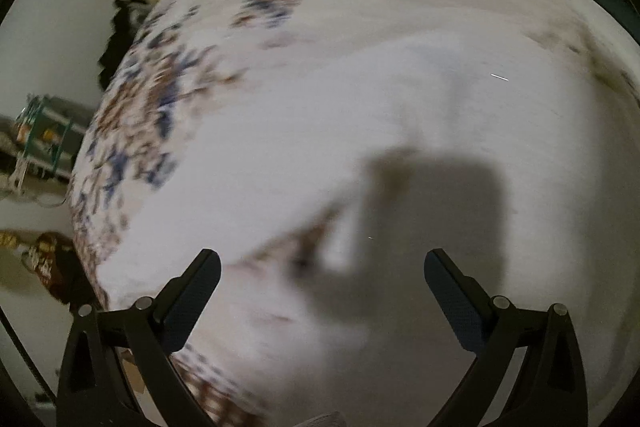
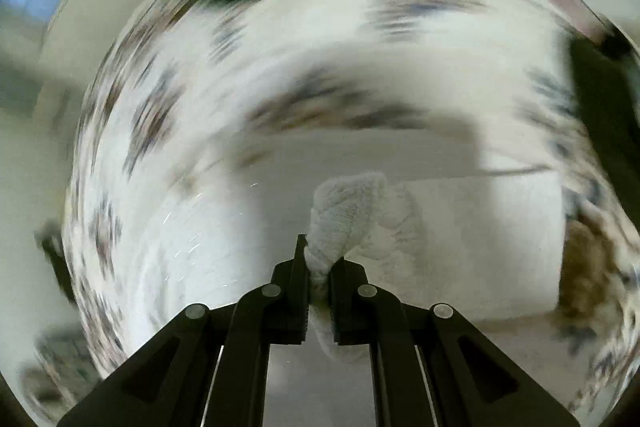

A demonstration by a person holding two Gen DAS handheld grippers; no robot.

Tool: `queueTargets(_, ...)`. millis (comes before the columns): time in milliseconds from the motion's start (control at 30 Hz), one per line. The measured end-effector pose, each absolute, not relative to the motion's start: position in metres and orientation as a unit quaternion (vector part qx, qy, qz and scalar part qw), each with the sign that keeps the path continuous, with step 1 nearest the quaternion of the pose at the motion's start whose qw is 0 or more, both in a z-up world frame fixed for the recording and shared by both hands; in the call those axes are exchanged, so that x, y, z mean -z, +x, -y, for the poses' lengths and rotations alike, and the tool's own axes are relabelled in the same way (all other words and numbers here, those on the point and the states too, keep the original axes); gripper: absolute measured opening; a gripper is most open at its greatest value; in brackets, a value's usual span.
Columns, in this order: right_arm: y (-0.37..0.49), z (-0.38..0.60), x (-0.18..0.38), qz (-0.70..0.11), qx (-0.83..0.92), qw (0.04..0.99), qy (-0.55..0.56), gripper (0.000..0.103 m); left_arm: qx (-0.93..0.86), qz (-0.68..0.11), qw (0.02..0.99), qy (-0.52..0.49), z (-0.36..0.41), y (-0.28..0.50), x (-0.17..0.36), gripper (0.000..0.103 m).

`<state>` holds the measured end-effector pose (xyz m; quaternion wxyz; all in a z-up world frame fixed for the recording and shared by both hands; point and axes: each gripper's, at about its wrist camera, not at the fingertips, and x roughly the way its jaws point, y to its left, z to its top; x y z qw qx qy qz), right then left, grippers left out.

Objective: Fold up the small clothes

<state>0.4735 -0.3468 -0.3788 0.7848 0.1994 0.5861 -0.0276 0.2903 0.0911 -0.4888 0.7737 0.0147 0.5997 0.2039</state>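
With the right gripper (image 2: 320, 261) pinching the white knit garment (image 2: 352, 211) and the left gripper (image 1: 322, 267) spread empty, carry the corner across evenly

Dim fisheye views, heavily motion-blurred, with soft dark shadows mid-frame.

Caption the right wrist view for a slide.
Right gripper shut on a bunched white fuzzy cloth above a floral-patterned bedspread, frame motion-blurred.
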Motion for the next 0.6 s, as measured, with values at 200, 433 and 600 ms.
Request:
queueTargets(200, 0.512, 0.094, 0.458, -0.654, -0.072, 0.752, 0.034, 0.008, -0.248, -0.597, 0.763, -0.003, -0.178, 0.284, 0.497, 0.103)
queueTargets(433, 0.504, -0.054, 0.508, -0.661, -0.106, 0.740, -0.068, 0.008, -0.284, -0.595, 0.752, -0.030, -0.251, 0.267, 0.509, 0.103)
queueTargets(600, 0.499, -0.027, 0.517, -0.680, -0.113, 0.724, -0.011, 0.025, -0.286, -0.600, 0.744, -0.061, -0.277, 0.249, 0.512, 0.103)
